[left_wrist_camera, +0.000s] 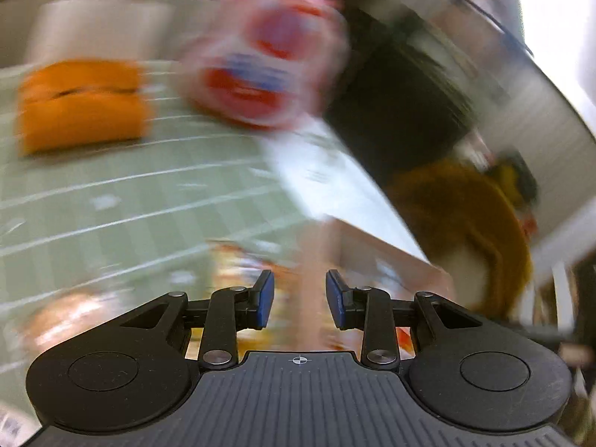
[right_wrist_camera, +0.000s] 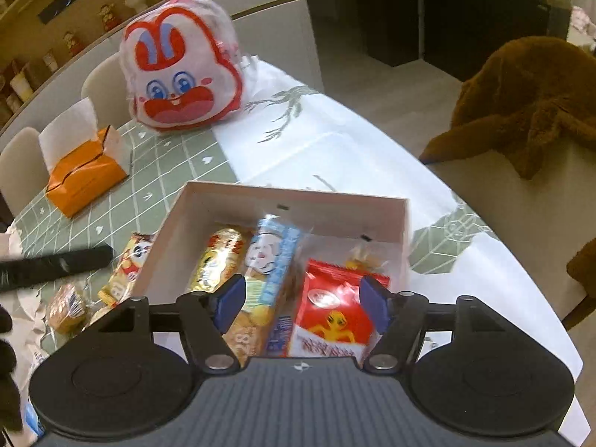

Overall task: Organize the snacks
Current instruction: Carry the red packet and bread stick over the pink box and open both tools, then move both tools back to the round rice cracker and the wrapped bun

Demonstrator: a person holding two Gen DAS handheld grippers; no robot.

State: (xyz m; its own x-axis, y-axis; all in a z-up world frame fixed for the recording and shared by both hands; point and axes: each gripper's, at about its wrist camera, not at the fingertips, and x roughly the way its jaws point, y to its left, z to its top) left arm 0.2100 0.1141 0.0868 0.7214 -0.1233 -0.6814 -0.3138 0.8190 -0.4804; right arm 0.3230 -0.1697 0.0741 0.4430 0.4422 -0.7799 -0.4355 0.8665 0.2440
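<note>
While both tongs stand parted and empty, right tongs [right_wrist_camera: 303,303] over the white box [right_wrist_camera: 283,195], left tongs [left_wrist_camera: 300,300] beside it, the blue packet [right_wrist_camera: 273,257] is laid lengthwise, pointing away. Beyond, a checked worktop [right_wrist_camera: 175,164], rabbit bag [right_wrist_camera: 178,67] and shelves are seen.
</note>
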